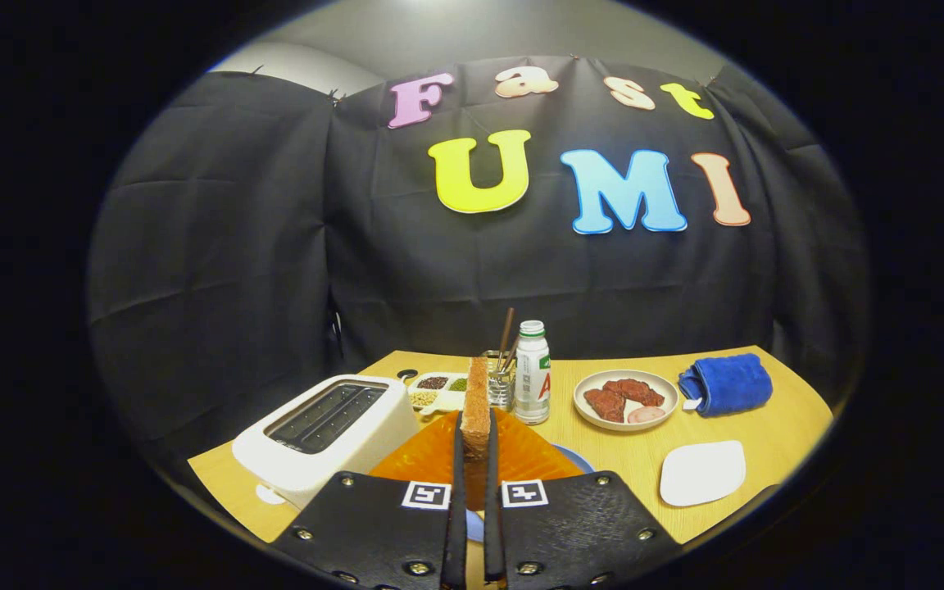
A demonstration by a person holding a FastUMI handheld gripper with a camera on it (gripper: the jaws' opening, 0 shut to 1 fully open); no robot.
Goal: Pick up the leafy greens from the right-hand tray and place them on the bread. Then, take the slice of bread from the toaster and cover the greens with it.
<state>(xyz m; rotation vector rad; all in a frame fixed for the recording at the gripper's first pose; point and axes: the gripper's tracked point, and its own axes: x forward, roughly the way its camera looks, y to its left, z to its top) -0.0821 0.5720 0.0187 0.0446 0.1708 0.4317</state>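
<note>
Gripper (476,459) pinches bread slice (476,406) on edge, upright, right of toaster (329,430), likely ready to cover greens.

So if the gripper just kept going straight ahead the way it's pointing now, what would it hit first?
Probably the glass jar of sticks, which stands just beyond the bread slice held upright in the gripper, jaws shut on it. The white bottle stands right beside the jar. Depth is hard to judge here.

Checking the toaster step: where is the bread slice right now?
In the gripper view the bread slice stands on edge, clamped between the gripper fingers, right of the toaster and above the orange tray.
</note>
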